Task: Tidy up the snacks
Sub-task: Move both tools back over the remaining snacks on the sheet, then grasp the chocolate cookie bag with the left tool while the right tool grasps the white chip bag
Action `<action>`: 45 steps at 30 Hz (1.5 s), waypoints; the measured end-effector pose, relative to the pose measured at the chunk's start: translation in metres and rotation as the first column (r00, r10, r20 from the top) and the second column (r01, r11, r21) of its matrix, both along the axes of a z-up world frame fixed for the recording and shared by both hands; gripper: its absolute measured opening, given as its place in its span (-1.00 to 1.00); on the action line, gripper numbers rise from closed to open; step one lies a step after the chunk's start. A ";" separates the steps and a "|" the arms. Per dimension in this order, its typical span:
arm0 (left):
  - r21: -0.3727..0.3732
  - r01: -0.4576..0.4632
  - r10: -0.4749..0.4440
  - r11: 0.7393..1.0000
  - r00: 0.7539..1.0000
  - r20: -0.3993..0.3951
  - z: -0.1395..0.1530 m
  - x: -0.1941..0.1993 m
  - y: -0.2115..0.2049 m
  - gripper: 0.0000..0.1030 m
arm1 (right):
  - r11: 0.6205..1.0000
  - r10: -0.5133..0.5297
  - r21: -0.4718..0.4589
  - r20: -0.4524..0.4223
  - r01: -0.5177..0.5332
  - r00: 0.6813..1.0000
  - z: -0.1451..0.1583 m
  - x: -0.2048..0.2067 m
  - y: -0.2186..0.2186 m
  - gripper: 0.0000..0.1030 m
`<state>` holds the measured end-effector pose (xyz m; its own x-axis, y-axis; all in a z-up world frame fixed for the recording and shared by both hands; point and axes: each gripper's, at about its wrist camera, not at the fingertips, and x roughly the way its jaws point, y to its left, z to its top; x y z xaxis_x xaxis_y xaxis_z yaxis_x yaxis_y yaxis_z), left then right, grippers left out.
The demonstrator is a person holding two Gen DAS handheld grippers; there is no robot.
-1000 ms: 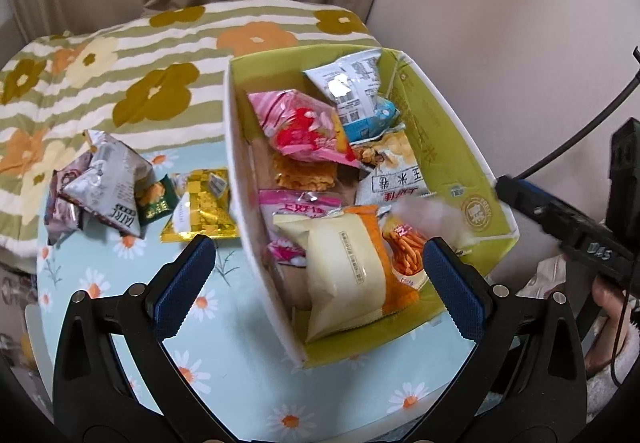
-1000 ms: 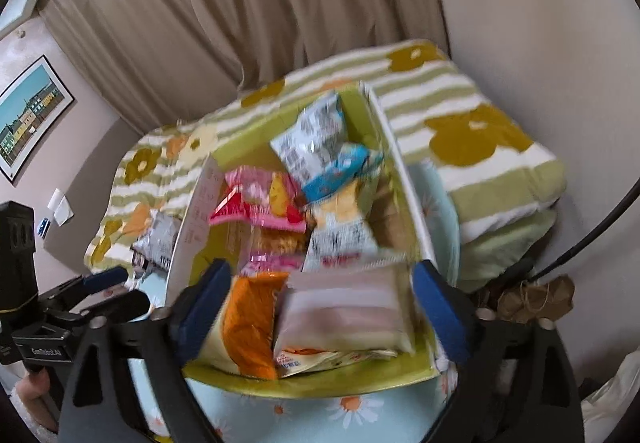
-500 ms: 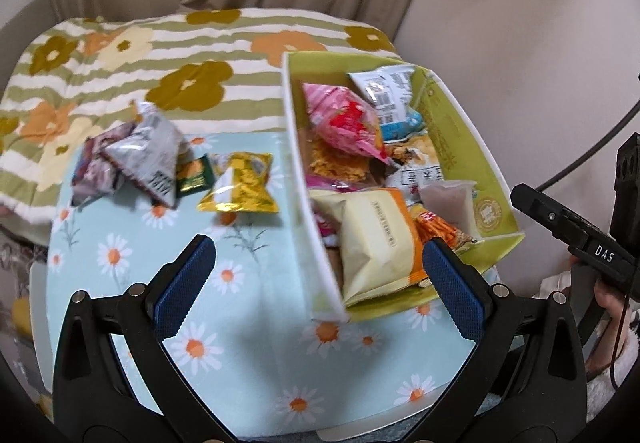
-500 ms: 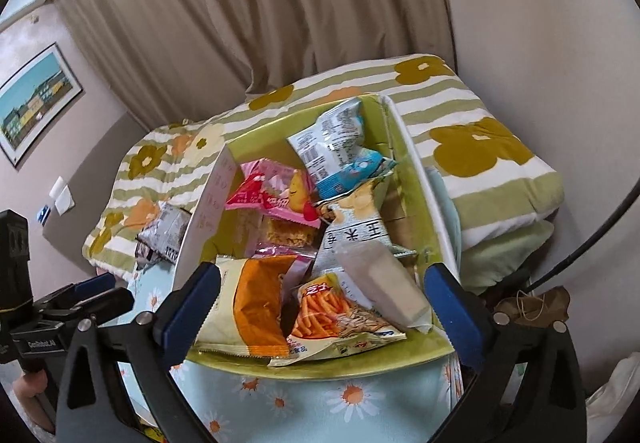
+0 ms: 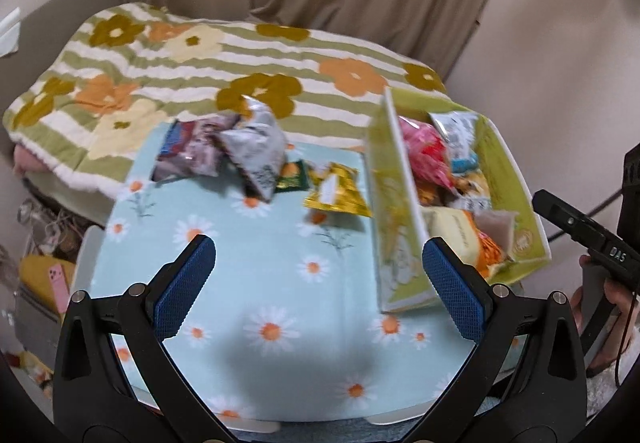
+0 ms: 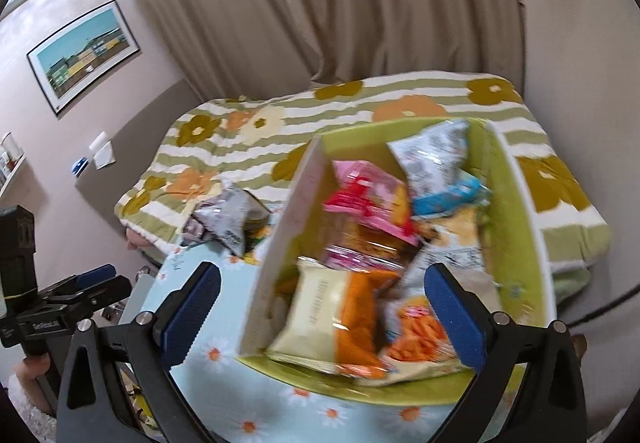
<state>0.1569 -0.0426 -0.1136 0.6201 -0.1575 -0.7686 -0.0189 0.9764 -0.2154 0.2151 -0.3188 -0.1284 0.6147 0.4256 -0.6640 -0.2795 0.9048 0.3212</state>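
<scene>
Left wrist view: we hold the left gripper (image 5: 318, 283) with its blue-padded fingers (image 5: 185, 285) spread wide and empty above a table (image 5: 256, 267) covered in a pale blue daisy cloth. Loose snack packets lie at the far edge: a grey bag (image 5: 256, 149), a purple bag (image 5: 192, 151), a small green packet (image 5: 294, 175) and a gold packet (image 5: 336, 193). To the right stands a green box (image 5: 390, 227) packed with snacks. From the right wrist view, our right gripper (image 6: 320, 317) is also wide open and empty, hovering over the box's near end, above a cream and orange bag (image 6: 332, 317).
</scene>
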 end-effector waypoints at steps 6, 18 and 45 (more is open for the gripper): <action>-0.020 -0.031 0.031 0.999 1.000 -0.004 0.000 0.017 0.056 0.99 | 0.999 0.040 0.021 0.004 -0.040 0.999 0.010 0.024 0.055 0.97; -0.067 0.016 -0.022 0.998 0.995 -0.094 -0.017 0.098 0.161 0.99 | 0.994 0.023 0.113 -0.156 -0.006 0.987 -0.018 0.099 0.158 0.97; -0.206 0.166 -0.227 0.964 0.919 -0.322 -0.136 0.234 0.189 0.99 | 0.975 -0.058 0.168 -0.442 0.146 0.895 -0.143 0.196 0.227 0.96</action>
<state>0.3905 0.1465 -0.2500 0.2687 -0.3973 -0.8775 0.0677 0.9165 -0.3943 0.4106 -0.0918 -0.2711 0.3330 0.5223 -0.7851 0.0173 0.8291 0.5589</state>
